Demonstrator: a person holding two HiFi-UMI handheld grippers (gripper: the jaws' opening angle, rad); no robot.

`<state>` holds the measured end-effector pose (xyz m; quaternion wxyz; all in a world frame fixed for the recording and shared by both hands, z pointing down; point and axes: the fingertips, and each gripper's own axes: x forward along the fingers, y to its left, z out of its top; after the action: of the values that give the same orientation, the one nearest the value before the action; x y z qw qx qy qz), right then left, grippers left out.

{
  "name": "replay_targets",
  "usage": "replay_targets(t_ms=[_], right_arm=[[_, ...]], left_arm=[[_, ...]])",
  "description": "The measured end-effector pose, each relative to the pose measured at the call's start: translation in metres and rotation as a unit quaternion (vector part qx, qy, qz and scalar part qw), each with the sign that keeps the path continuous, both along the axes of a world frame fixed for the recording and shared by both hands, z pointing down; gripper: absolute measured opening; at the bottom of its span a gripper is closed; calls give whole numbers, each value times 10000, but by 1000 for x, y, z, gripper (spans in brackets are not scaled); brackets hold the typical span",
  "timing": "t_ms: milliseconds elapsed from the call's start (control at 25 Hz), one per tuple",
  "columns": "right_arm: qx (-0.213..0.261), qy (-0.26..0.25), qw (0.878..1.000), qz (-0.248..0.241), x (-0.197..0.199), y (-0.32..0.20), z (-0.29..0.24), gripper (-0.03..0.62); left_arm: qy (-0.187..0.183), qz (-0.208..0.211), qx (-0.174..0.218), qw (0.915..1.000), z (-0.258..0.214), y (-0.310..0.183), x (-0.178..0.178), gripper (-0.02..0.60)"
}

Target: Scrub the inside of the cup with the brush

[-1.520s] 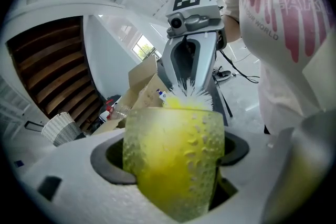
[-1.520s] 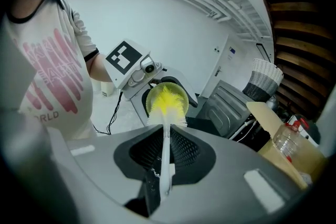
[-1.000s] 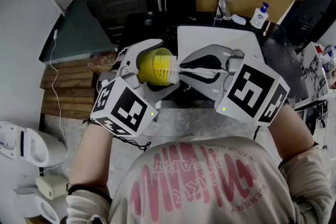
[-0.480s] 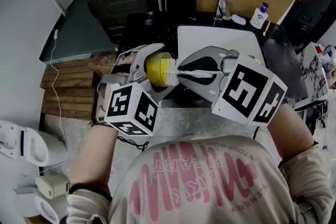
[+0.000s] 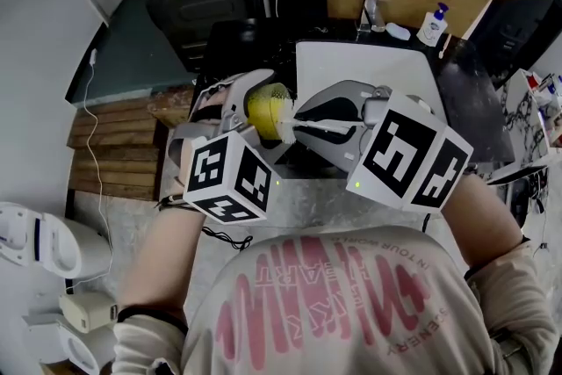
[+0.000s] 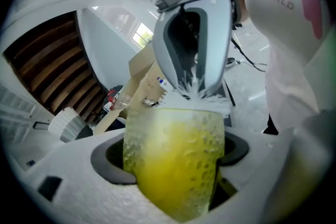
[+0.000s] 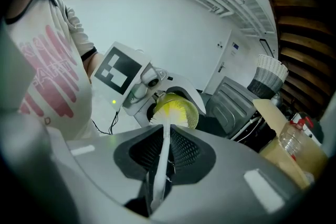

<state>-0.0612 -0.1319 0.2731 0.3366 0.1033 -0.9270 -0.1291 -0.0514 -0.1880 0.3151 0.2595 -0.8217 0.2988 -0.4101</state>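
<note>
The dimpled translucent yellow plastic cup (image 6: 173,165) hides part of the bristles of the white long-handled brush (image 7: 163,149); the cup's base is blurred.

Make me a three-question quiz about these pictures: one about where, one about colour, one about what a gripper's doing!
1. Where is the head of the brush?
A. on a plate
B. inside the cup
C. in a drawer
2. What colour is the cup?
A. yellow
B. blue
C. red
3. What is the right gripper doing?
A. hanging open
B. holding the cup
C. shut on the brush handle
Answers: B, the bristles sit in the cup's mouth; A, its wall shows yellow; C, the white handle runs between its jaws.
</note>
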Motion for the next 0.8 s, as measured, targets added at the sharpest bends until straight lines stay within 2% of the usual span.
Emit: replay_targets(t_ms=[120,320,520,640,800], right_arm=[[-22,-29,10000,2,0,1,1,54],[-75,-90,9999,6,3,3,3,54],[-195,-197,9996,22,8,4,2,54],[-239,-241,9994,39,10,3,2,54],[-259,-276,9993,37,13,1,2,55]], left_arm=[[513,-59,-288,9983,-5,1,1,411],[1033,-44,-604,9928,-8,5,3,411],[1514,23,-959,9838,-14,11,6,411],[1739,98,-1118,9783,-17,13,6,411],[1847,242,-1225,9748,-18,17,9,411]])
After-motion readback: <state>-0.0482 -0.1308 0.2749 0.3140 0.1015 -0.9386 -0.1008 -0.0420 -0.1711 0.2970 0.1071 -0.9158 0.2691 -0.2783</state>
